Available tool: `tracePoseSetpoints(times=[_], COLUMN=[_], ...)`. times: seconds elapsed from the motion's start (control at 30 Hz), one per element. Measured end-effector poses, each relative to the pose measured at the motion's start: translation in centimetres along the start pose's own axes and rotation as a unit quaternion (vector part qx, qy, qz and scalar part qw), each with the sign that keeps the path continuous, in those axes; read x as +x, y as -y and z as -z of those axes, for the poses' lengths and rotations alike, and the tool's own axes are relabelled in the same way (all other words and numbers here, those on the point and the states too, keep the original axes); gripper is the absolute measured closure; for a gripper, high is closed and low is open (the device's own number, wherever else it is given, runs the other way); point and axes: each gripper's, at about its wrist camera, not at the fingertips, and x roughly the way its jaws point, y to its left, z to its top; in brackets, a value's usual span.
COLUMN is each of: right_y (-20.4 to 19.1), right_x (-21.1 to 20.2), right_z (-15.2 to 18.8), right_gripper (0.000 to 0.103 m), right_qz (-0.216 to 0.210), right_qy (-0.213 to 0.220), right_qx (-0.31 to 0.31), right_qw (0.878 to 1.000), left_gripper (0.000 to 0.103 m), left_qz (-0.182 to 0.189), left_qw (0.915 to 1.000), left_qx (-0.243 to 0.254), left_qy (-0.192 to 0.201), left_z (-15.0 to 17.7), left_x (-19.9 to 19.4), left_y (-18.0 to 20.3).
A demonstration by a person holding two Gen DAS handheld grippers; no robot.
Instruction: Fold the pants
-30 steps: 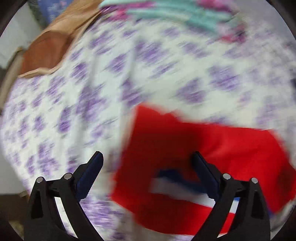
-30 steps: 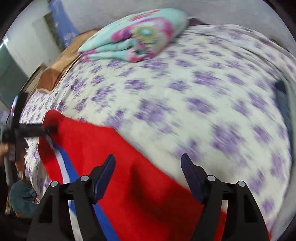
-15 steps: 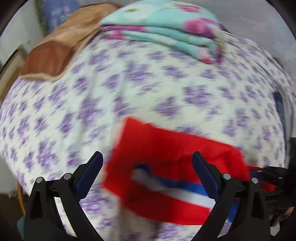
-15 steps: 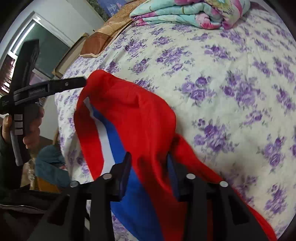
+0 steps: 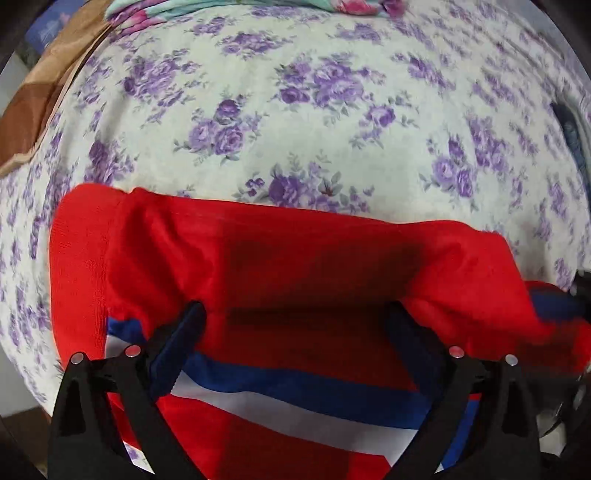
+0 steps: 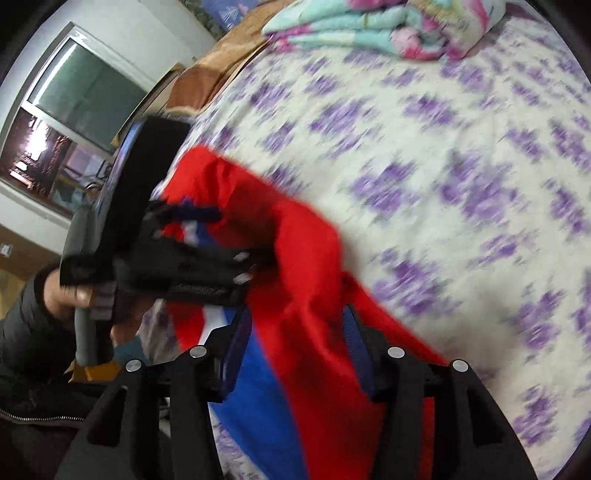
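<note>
The red pants (image 5: 295, 266) with a blue and white side stripe lie bunched across the near edge of the bed. In the left wrist view my left gripper (image 5: 295, 314) is open, its fingers wide apart over the red cloth. In the right wrist view my right gripper (image 6: 295, 325) has its fingers partly closed around a fold of the pants (image 6: 306, 258), which runs between them. The left gripper's body (image 6: 147, 221) shows at the left of that view, at the pants' far end.
The bed has a white sheet with purple flowers (image 5: 332, 110). A folded floral blanket (image 6: 388, 29) lies at the far end and a brown cover (image 5: 33, 92) at the far left. A window (image 6: 74, 92) is on the left wall.
My left gripper has come down close over the pants, still open. My right gripper has lifted and pulled its fold toward the left gripper, bunching the cloth.
</note>
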Motion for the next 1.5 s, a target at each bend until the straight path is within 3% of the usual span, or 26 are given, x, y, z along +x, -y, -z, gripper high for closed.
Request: tracePoseSetpoints(times=[0.17, 0.2, 0.27, 0.33, 0.5, 0.87, 1.0, 1.17, 1.33, 1.37, 1.47, 1.5], right_y=[2.8, 3.2, 3.7, 3.0, -0.7, -2.1, -2.5, -1.5, 0.1, 0.3, 1.3, 1.9], right_x=[-1.9, -1.6, -0.2, 1.2, 3.3, 4.0, 4.2, 0.1, 4.7, 5.0, 3.1, 1.5], right_z=[-2.4, -2.9, -3.6, -3.7, -2.5, -1.5, -2.1, -4.6, -6.0, -6.0, -6.1, -5.9], right_gripper=[0.052, 0.06, 0.067, 0.067, 0.069, 0.066, 0.09, 0.097, 0.096, 0.091, 0.057, 0.057], right_qz=[0.026, 0.026, 0.024, 0.005, 0.004, 0.039, 0.045, 0.084, 0.16, 0.159, 0.167, 0.178], right_qy=[0.058, 0.058, 0.044, 0.023, -0.022, -0.038, -0.029, 0.046, 0.004, 0.006, 0.025, 0.044], right_qx=[0.059, 0.072, 0.093, 0.089, 0.021, -0.006, -0.023, -0.021, -0.068, -0.066, -0.032, -0.017], right_qw=[0.996, 0.995, 0.994, 0.996, 1.0, 0.999, 0.998, 0.995, 0.985, 0.985, 0.985, 0.983], left_gripper=[0.007, 0.007, 0.007, 0.007, 0.008, 0.008, 0.008, 0.008, 0.008, 0.008, 0.008, 0.008], left_qz=[-0.002, -0.002, -0.001, 0.002, 0.014, 0.039, 0.04, 0.047, 0.034, 0.037, 0.051, 0.057], left_qw=[1.0, 1.0, 0.9999, 0.9999, 0.9998, 0.999, 0.999, 0.9985, 0.9992, 0.9991, 0.9983, 0.998], left_qx=[0.006, 0.007, 0.008, 0.008, 0.002, -0.009, -0.008, -0.014, 0.006, 0.01, 0.0, -0.006], left_qy=[0.004, 0.006, 0.008, 0.01, 0.014, 0.022, 0.021, 0.023, 0.021, 0.02, 0.026, 0.028], left_z=[0.1, 0.1, 0.1, 0.2, 0.9, 2.5, 2.6, 2.8, 2.3, 2.4, 2.5, 2.6], left_x=[-0.2, -0.2, -0.2, -0.3, -1.2, -2.7, -2.8, -2.9, -2.3, -2.5, -3.9, -4.3], left_y=[0.5, 0.6, 0.8, 0.8, -0.5, -2.3, -2.8, -3.3, -2.0, -2.1, -3.2, -3.6])
